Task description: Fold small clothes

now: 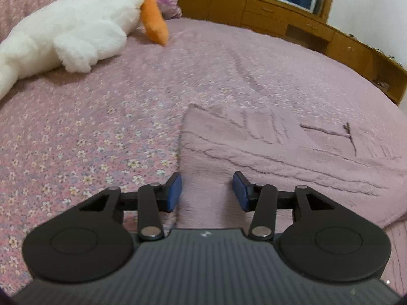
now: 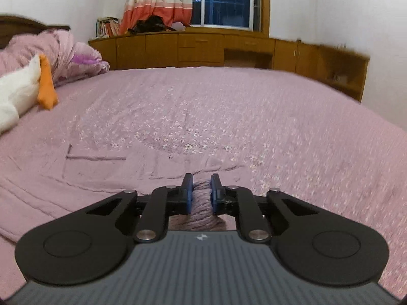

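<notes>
While the left gripper (image 1: 207, 190) hung low over the bed with its blue pads (image 1: 174, 193) spread wide and nothing between them, the mauve knitted garment (image 1: 279, 152) lay flat on the floral pink bedspread (image 1: 76, 139), filling the centre and right of the left wrist view. Its left edge ran down the middle of the frame and passed between the open pads, though whether either pad touched the cloth could not be told. Dark lines of stitching crossed the knit toward the right of the frame.

In the right wrist view, the right gripper (image 2: 201, 195) had its jaws drawn close together, pinching a bunched fold of the same knitted garment (image 2: 202, 203) at the lower centre of the frame. The rest of the garment spread away to the left half of that view, lying flat on the bedspread (image 2: 279, 127).

A white plush toy (image 1: 71, 33) with an orange beak (image 1: 154, 23) lay in the upper left of the left wrist view, well apart from the garment. A rumpled pink quilt (image 2: 63, 53) sat behind it at the left edge of the right wrist view. Wooden cabinets (image 2: 198, 48) ran across the upper part of that frame, with a dark window (image 2: 223, 0) and a peach curtain (image 2: 157, 0) above them.
</notes>
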